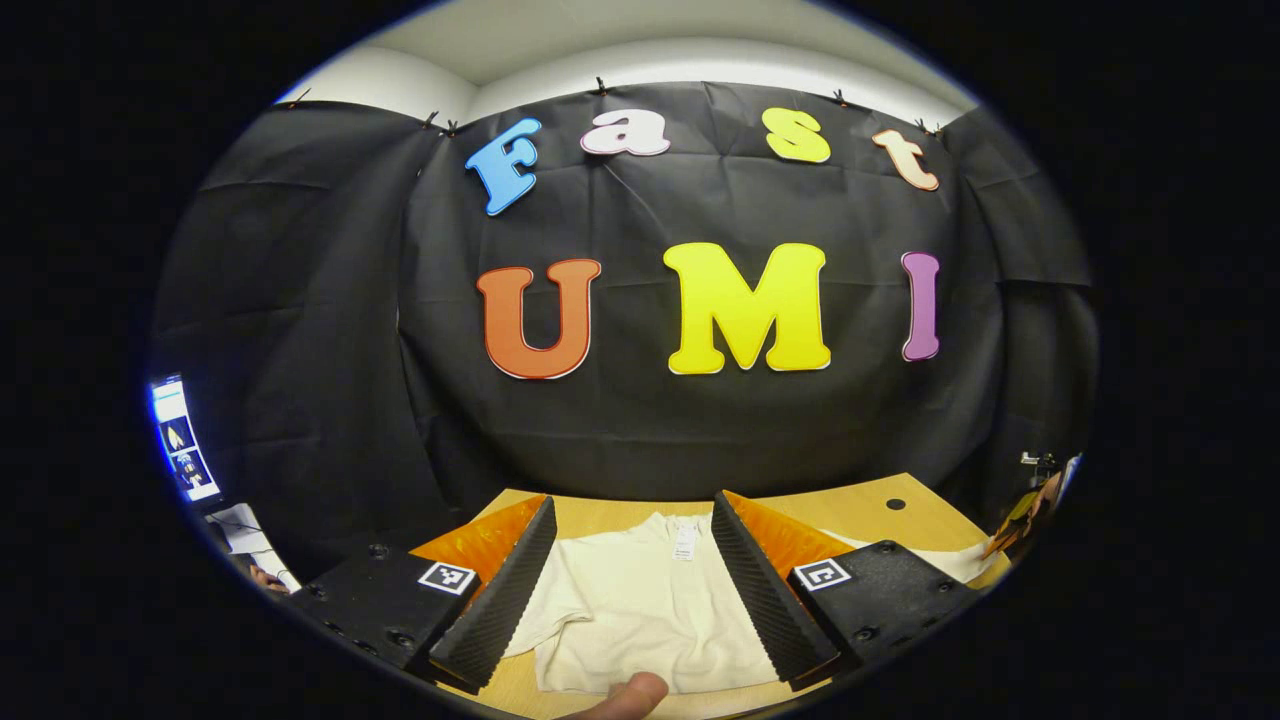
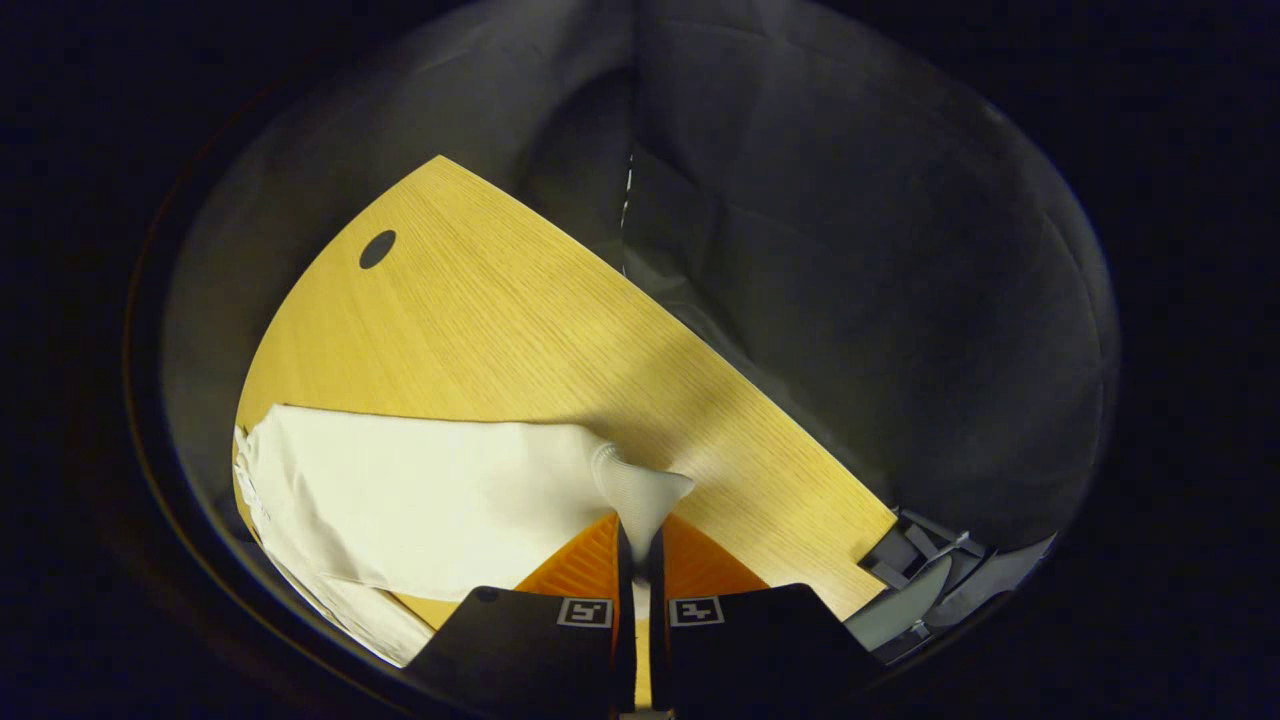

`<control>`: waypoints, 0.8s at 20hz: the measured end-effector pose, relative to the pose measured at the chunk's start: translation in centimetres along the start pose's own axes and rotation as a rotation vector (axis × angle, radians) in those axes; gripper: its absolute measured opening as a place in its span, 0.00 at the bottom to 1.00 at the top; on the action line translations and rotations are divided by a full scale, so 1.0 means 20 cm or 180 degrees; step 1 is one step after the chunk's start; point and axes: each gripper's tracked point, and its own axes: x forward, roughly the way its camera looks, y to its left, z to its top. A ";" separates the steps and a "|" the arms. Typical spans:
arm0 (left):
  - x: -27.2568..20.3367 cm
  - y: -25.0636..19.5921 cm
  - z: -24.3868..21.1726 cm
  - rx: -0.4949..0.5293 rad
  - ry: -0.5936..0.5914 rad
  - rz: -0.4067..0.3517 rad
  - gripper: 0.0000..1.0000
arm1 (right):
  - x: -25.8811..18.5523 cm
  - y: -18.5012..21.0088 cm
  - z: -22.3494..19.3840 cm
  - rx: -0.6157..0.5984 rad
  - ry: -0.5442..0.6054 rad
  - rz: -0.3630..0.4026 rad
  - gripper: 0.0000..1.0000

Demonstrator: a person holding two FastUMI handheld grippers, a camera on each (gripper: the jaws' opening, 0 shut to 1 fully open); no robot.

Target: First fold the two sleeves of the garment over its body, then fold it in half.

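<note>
In the left gripper view, the left gripper [image 1: 640, 590] hangs above the desk [image 1: 860, 515] with its fingers wide apart and nothing between them. Under it lies the cream garment [image 1: 640, 610], spread on the desk, with its neck and a small tag at the far side. Its bottom edge is near the front, where a fingertip [image 1: 630, 692] pokes in. The sleeve on the left of this view seems to lie folded in over the body, but I can't be sure, because one finger hides part of it. At the right side, some cream cloth reaches out across the desk. In the right gripper view, the right gripper [image 2: 640, 560] has its fingers pressed close together on the ribbed cuff [image 2: 640, 495] of the other sleeve [image 2: 420, 495]. The cuff is lifted a bit off the desk. This long sleeve lies stretched out away from the body, not over it. So my guess is that the sleeve part of the job is going on now: this sleeve is not over the body now, and it needs to end up there. The garment does not look folded in half, so that part is left too.
</note>
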 end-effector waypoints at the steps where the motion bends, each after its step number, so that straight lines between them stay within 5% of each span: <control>1: 0.01 0.01 -0.01 -0.0016 -0.0004 -0.0020 0.99 | -0.04 0.02 0.00 -0.0019 -0.0042 0.0026 0.06; 16: 0.11 0.24 -0.08 -0.0079 -0.0088 -0.0324 0.99 | -0.73 0.80 -0.13 -0.0550 -0.0477 0.0550 0.06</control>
